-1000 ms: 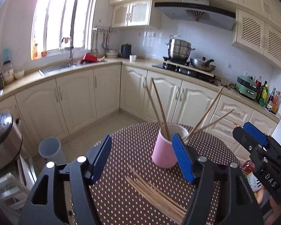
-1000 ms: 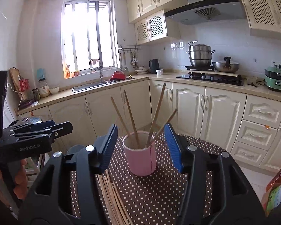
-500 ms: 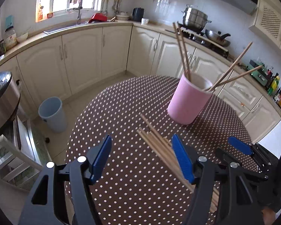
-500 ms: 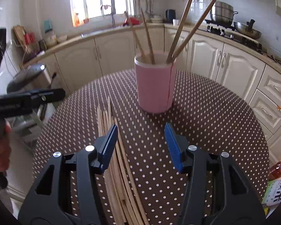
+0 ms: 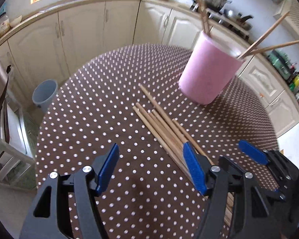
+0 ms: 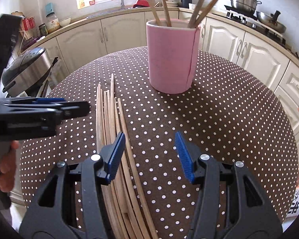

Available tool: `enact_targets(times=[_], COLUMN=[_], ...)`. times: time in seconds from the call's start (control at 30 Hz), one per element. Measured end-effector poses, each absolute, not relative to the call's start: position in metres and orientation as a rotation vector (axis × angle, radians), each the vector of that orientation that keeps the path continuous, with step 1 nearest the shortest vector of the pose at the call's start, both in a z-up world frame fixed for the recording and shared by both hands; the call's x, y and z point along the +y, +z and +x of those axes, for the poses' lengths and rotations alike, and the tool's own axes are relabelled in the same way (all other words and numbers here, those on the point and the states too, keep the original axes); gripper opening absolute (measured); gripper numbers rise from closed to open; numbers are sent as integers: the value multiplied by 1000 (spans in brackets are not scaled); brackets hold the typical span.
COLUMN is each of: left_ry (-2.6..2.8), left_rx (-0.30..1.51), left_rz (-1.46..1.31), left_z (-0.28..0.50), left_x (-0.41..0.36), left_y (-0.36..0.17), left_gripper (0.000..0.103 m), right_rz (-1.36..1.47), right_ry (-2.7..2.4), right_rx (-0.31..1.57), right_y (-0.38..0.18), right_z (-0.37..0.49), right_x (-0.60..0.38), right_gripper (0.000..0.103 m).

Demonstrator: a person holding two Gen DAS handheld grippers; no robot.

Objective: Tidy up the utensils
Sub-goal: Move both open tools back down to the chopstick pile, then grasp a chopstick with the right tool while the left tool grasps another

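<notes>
A pink cup [image 5: 208, 73] [image 6: 172, 56] stands upright on the round brown polka-dot table [image 5: 101, 107] [image 6: 229, 115], with several wooden chopsticks leaning in it. A bundle of loose chopsticks [image 5: 161, 125] [image 6: 111, 123] lies flat on the cloth in front of the cup. My left gripper [image 5: 150, 167] hovers open just left of the bundle, nothing between its blue pads. My right gripper [image 6: 149, 155] is open too, its left pad [image 6: 115, 155] over the bundle's right edge. The right gripper [image 5: 253, 155] shows at the left wrist view's right; the left gripper [image 6: 39, 109] at the right wrist view's left.
Cream kitchen cabinets [image 5: 79, 33] wrap around behind the table. A grey bin [image 5: 43, 95] stands on the floor at the left. A steel rice cooker [image 6: 26, 69] sits beside the table's left side. A stove with pots [image 6: 247, 2] is at the back right.
Both grippers have dropped and tilted down toward the table; the views went from the kitchen walls to the loose chopsticks. The jaws kept the same width.
</notes>
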State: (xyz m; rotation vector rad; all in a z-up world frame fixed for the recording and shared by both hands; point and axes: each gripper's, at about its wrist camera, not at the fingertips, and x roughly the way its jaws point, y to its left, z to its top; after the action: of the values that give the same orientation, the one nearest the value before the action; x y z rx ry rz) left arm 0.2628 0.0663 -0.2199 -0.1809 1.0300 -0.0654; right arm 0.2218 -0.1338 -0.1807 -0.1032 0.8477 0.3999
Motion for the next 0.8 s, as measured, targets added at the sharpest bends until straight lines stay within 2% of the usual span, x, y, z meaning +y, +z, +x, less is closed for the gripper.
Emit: enact_targets(times=[0.13, 0.2, 0.27, 0.3, 0.33, 0.37, 0.53, 0.8], left_ry=[-44, -40, -59, -67, -67, -63, -106, -136], left_rx=[1073, 1077, 1087, 1094, 1101, 1105, 1117, 1129], left_rz=[-196, -179, -193, -198, -204, -200, -243, -237], left_z=[276, 280, 282, 286, 288, 288, 288, 282], left_x=[62, 59, 60, 61, 64, 66, 79, 93], left_y=[-232, -232, -232, -232, -232, -234, -234, -233], left_gripper=[66, 59, 41, 37, 26, 21, 17, 17], right_rz=[-98, -93, -92, -89, -86, -84, -108, -142], right_ry=[408, 415, 418, 421, 427, 434, 444, 460], right_rx=[860, 866, 871, 872, 874, 876, 894, 948], right_y=[-182, -183, -184, -184, -183, -183, -183, -191], right_z=[225, 225, 225, 226, 227, 228, 237, 253], right_x=[-143, -146, -149, -149, -149, -149, -144, -130], right_gripper=[52, 52, 52, 52, 52, 52, 52, 52])
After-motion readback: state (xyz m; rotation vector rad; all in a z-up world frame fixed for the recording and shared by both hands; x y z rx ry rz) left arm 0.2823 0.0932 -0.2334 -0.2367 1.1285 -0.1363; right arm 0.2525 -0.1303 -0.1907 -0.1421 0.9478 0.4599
